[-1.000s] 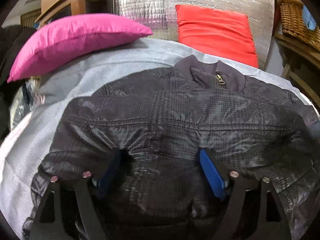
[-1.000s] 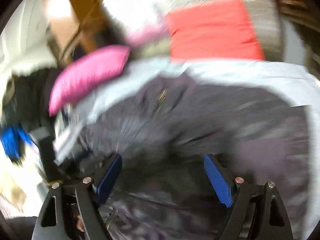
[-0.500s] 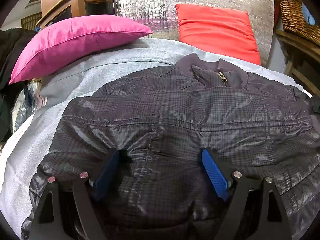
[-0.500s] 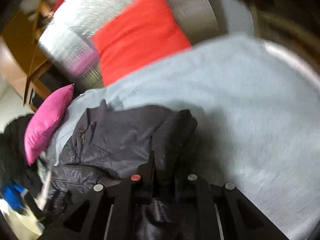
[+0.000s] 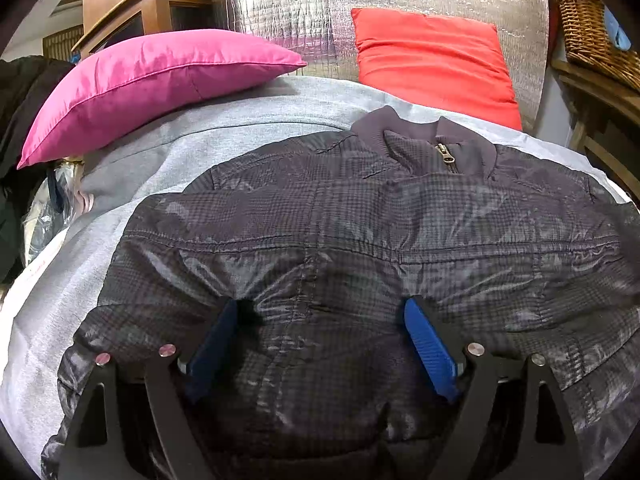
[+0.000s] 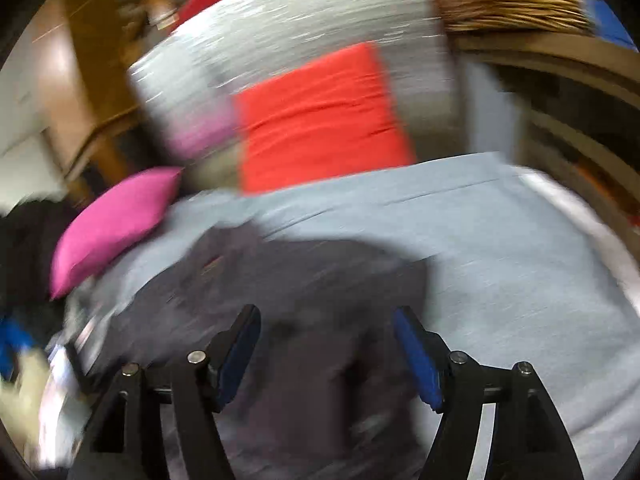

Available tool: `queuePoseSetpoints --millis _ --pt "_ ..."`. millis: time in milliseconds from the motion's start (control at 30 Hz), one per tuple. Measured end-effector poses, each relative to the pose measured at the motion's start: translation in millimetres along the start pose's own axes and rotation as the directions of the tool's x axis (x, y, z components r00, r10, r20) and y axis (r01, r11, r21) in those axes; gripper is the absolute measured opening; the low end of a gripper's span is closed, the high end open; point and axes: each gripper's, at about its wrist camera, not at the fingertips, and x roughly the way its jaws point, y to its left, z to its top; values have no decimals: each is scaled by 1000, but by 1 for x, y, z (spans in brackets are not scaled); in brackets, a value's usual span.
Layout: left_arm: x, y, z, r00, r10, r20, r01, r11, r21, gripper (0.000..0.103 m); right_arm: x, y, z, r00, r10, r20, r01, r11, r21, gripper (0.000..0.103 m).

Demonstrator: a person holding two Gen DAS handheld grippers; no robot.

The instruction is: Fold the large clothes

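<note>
flat on the grey sheet (image 5: 120, 272), dark checked jacket (image 5: 360, 220), shiny, zipped to the collar. left gripper (image 5: 320, 316) spread wide, pressing its lower part. right gripper (image 6: 326, 336) apart too, probably empty; blurred.

Left gripper (image 5: 322, 312) — two black skeletal finger arms with triangular cut-outs, silver round pivot screws, ribbed blue pads (image 5: 430, 354) on the inner faces. Right gripper (image 6: 326, 320) — same black frame, silver screws, blue pads (image 6: 418, 360).

r-wrist view blurred; jacket (image 6: 304, 320) smeared
</note>
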Motion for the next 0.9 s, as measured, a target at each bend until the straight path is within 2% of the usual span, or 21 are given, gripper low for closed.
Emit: queuePoseSetpoints --millis 67,133,200,267,367,400,433,467,567,633,700,733,800,833,867,900 --pt "0 0 0 1000 -1 0 1 1000 -1 86 19 14 -22 992 53 -115 -57 998 -33 72" --pt "0 0 0 1000 -4 1 4 1000 -2 86 49 10 -48 976 -7 -218 -5 999 -50 73" --pt "0 1 0 1000 -8 0 8 1000 -6 86 51 6 -54 985 -24 -168 13 998 -64 72" --pt "1 0 -1 1000 -9 -1 9 1000 -8 86 38 15 -43 985 -68 -156 60 997 -58 72" --pt "2 -1 -2 1000 -8 -1 8 1000 -8 86 20 32 -39 995 -49 -88 38 992 -122 75" --pt "2 -1 -2 1000 -8 -2 8 1000 -7 86 31 30 -46 988 -75 -136 57 989 -134 81" --pt "2 -1 -1 1000 -11 -5 11 1000 -6 87 52 23 -54 970 -85 -228 56 990 -131 82" --pt "1 1 1 1000 -22 -7 22 1000 -7 87 57 17 -56 971 -80 -226 57 992 -108 86" --pt "-10 16 6 996 -79 -46 81 996 38 87 31 21 -43 974 -66 -215 59 998 -38 86" --pt "-24 40 4 988 -131 -79 132 991 4 87 1 35 -43 986 -54 -158 37 994 -106 87" --pt "-41 78 -7 985 -145 -90 137 987 -88 90 -7 37 -55 980 -81 -183 54 988 -145 88" --pt "-45 89 -11 982 -156 -104 142 981 -128 90 -3 31 -68 965 -99 -244 62 986 -153 88" --pt "-63 117 -24 969 -206 -135 173 959 -223 90 4 17 -91 926 -171 -337 134 982 -130 87" --pt "-69 124 -28 969 -198 -151 157 957 -243 90 -2 10 -100 924 -170 -344 147 985 -91 87" --pt "-79 135 -37 963 -206 -173 154 949 -277 90 -13 10 -105 935 -143 -325 131 990 -60 87" --pt "-88 147 -48 954 -243 -178 179 932 -314 90 -28 10 -110 946 -119 -301 112 993 -40 87"
